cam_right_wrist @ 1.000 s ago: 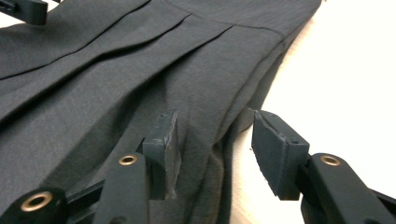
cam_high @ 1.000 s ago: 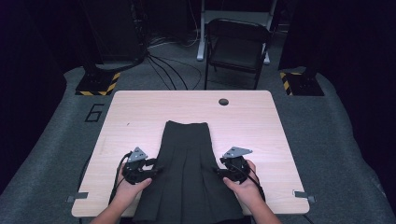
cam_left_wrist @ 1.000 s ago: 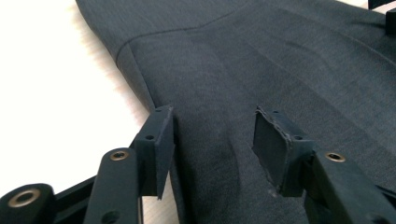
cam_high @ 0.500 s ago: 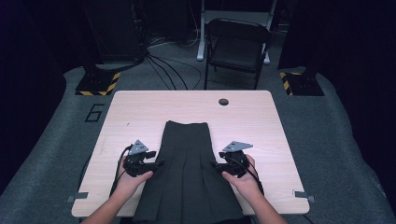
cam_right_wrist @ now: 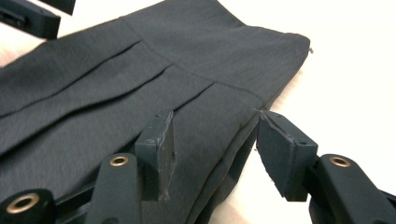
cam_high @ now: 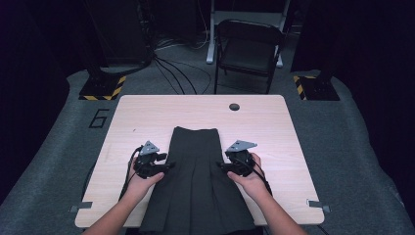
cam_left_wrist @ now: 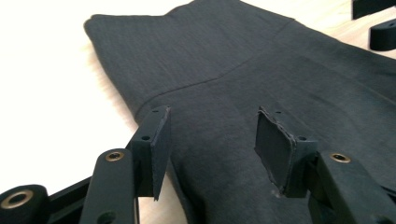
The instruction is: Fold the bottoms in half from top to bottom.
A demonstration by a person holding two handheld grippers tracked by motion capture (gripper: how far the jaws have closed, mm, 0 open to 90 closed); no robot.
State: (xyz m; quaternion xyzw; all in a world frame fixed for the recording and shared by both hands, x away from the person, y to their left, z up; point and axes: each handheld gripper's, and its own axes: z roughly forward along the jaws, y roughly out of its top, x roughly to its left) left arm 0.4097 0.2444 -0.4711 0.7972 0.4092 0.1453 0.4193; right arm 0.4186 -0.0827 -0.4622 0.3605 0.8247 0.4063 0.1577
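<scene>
Left claw (cam_high: 165,167) spread at skirt (cam_high: 195,186) left edge; right claw (cam_high: 221,166) spread, right edge between jaws.

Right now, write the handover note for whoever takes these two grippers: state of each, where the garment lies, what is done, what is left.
Left gripper: jaws open, straddling the left side edge of the dark pleated skirt, not clamped.
Right gripper: jaws open around the skirt's right side edge, pads not pressing.
Skirt: flat on the wooden table, waistband toward the far side, hem hanging over the near edge.
Done: skirt laid out, both grippers lined up at its sides just below the waistband.
Left: probably close both on the edges, then fold or lift.
</scene>
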